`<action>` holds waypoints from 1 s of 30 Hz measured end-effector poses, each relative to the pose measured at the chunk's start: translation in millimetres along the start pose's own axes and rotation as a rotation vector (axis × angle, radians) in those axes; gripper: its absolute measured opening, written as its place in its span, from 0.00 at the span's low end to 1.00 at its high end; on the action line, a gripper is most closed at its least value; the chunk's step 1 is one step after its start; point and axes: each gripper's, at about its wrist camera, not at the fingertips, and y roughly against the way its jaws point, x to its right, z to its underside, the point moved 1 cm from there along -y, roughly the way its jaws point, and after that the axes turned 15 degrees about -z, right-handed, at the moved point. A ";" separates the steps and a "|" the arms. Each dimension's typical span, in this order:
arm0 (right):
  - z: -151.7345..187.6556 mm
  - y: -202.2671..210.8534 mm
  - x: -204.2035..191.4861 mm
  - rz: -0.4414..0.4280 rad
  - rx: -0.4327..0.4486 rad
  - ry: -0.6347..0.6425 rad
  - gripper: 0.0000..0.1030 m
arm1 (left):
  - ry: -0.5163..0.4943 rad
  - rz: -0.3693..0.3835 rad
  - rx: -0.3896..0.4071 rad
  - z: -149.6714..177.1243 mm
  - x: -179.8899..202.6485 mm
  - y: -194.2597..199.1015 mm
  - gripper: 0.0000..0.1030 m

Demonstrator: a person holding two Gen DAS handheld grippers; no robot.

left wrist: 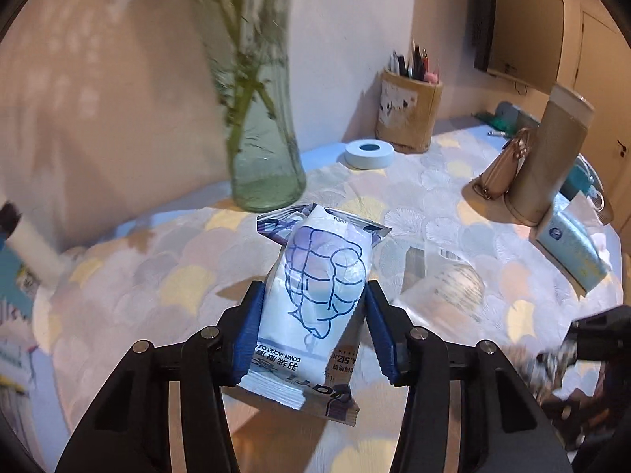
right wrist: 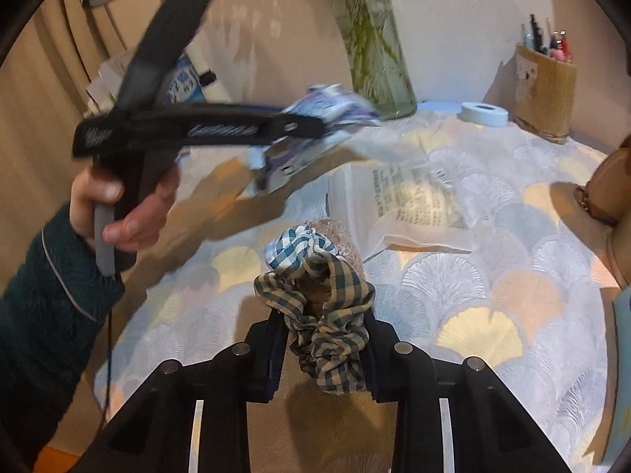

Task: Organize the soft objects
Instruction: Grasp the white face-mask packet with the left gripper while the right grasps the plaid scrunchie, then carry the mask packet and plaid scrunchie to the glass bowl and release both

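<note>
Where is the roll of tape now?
In the left wrist view, the tape roll lies on the table's far side, between the glass vase and the pen holder.

A glossy plastic-film wipes packet (left wrist: 315, 295) is clamped by ribbed blue pads (left wrist: 248, 339) on the matt black plastic left gripper (left wrist: 313, 335). Soft checked cloth scrunchies (right wrist: 327, 311) are pinched in the right gripper (right wrist: 323, 354). An embossed, faintly sheened tablecloth (left wrist: 157, 276) is seen beneath; behind the packet, a smooth clear glass vase (left wrist: 264, 149).
</note>
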 end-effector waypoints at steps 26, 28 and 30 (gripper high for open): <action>37.9 220.1 20.3 0.216 0.412 -0.098 0.31 | -0.158 0.267 0.330 -65.0 194.7 168.2 0.46; 44.4 247.6 38.3 0.246 0.463 -0.141 0.31 | -0.193 0.314 0.355 -75.6 227.9 177.6 0.46; 51.0 273.5 57.8 0.281 0.511 -0.188 0.31 | -0.211 0.352 0.361 -86.0 254.8 181.8 0.46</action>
